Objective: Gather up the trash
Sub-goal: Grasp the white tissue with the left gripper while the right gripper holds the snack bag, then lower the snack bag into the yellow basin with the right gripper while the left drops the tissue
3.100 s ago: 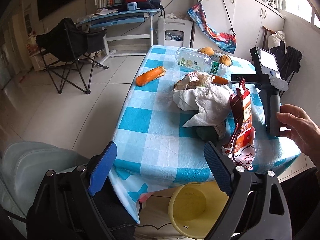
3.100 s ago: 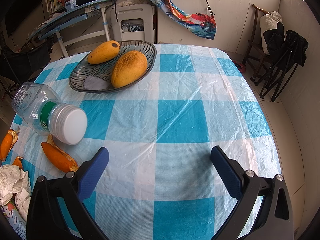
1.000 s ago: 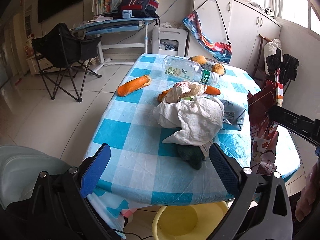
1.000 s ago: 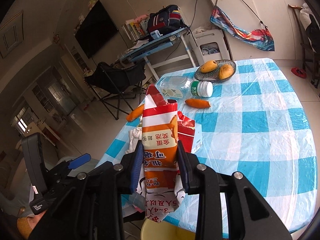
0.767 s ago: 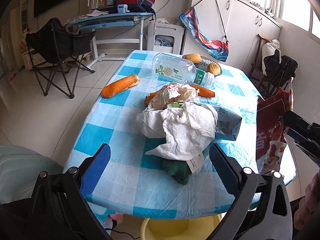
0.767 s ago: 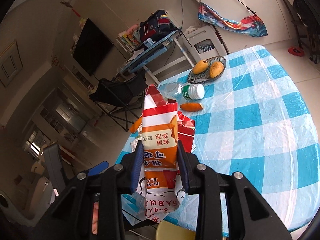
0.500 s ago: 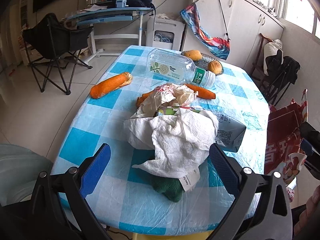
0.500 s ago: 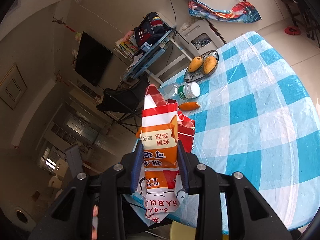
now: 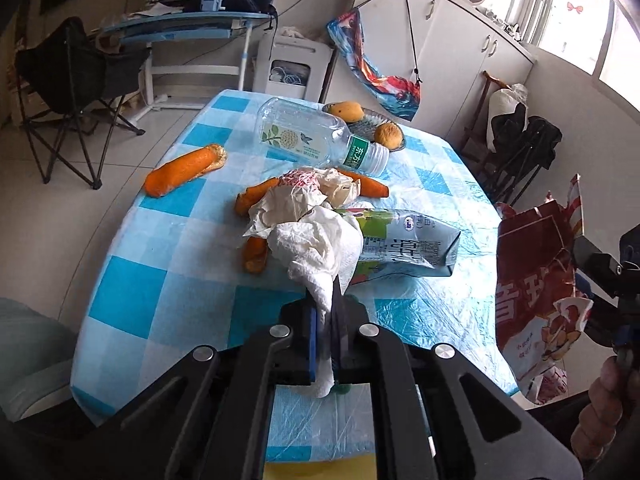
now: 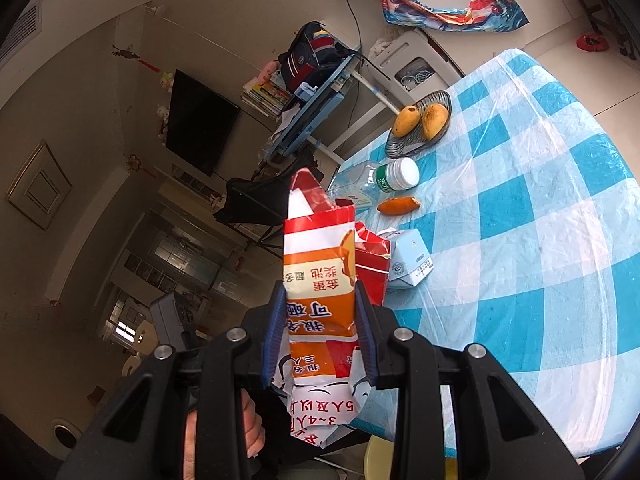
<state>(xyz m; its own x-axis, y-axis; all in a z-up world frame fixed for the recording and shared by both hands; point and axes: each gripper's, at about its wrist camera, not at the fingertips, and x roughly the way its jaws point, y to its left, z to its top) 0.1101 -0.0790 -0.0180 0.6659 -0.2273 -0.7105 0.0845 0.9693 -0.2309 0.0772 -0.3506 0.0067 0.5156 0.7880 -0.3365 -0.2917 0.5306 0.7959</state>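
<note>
My left gripper [image 9: 325,334] is shut on a crumpled white paper towel [image 9: 320,252] at the near edge of the checked table [image 9: 160,272]. Behind it lie a milk carton [image 9: 404,244], a crumpled wrapper [image 9: 304,192], orange peel pieces [image 9: 184,168] and a plastic bottle [image 9: 304,136]. My right gripper [image 10: 320,328] is shut on a red and orange snack bag [image 10: 320,280], held up off the table's right side; the bag also shows in the left wrist view [image 9: 536,292]. A yellow bin [image 9: 320,468] sits below the table edge, mostly hidden.
A glass dish with two mangoes [image 10: 420,120] stands at the far end of the table. A folding chair [image 9: 76,80] and a desk [image 9: 188,28] stand on the floor to the left. Cabinets [image 9: 460,60] line the back wall.
My left gripper moved forward and shut on the paper towel, which was lying loose before. My right gripper has tilted further while holding the snack bag beside the table.
</note>
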